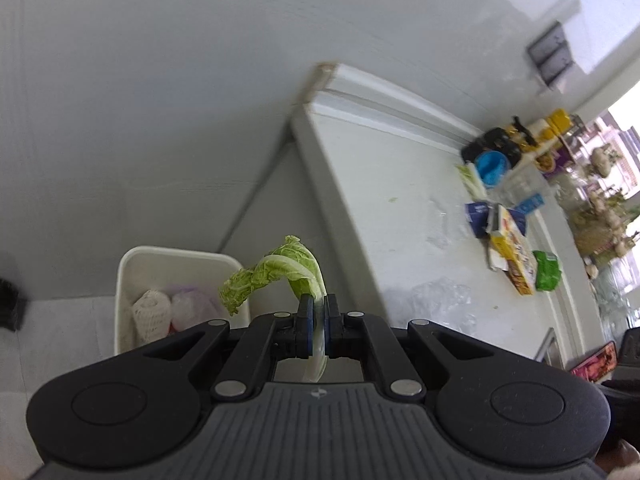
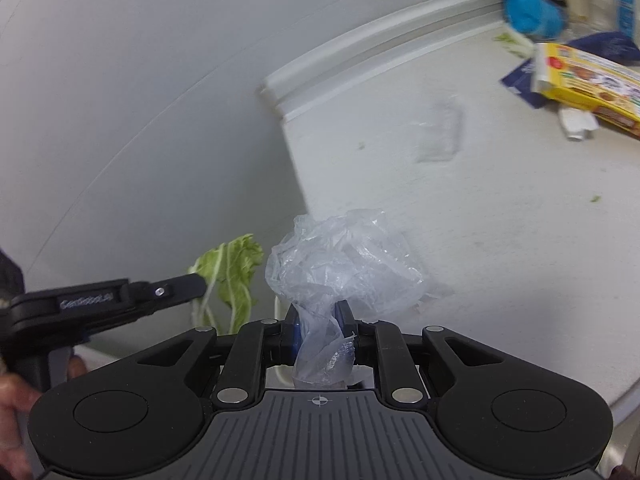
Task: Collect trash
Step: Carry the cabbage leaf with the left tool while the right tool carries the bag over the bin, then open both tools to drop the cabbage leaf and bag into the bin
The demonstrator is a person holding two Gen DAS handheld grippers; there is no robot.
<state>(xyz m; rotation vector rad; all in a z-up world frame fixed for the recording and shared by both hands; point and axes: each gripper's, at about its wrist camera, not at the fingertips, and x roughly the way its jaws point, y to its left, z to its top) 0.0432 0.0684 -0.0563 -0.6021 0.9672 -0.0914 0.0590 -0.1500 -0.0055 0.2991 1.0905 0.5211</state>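
My left gripper is shut on a green cabbage leaf by its white stalk, held in the air beside the counter's end, above and right of a white trash bin on the floor. The bin holds a net bag and plastic. My right gripper is shut on a crumpled clear plastic bag over the counter's left edge. The left gripper and its leaf also show in the right wrist view, just left of the bag.
The white counter carries a yellow box, a green packet, a blue bowl, dark blue wrappers, clear plastic film and bottles at the far end. A grey wall stands behind. A yellow box lies at upper right.
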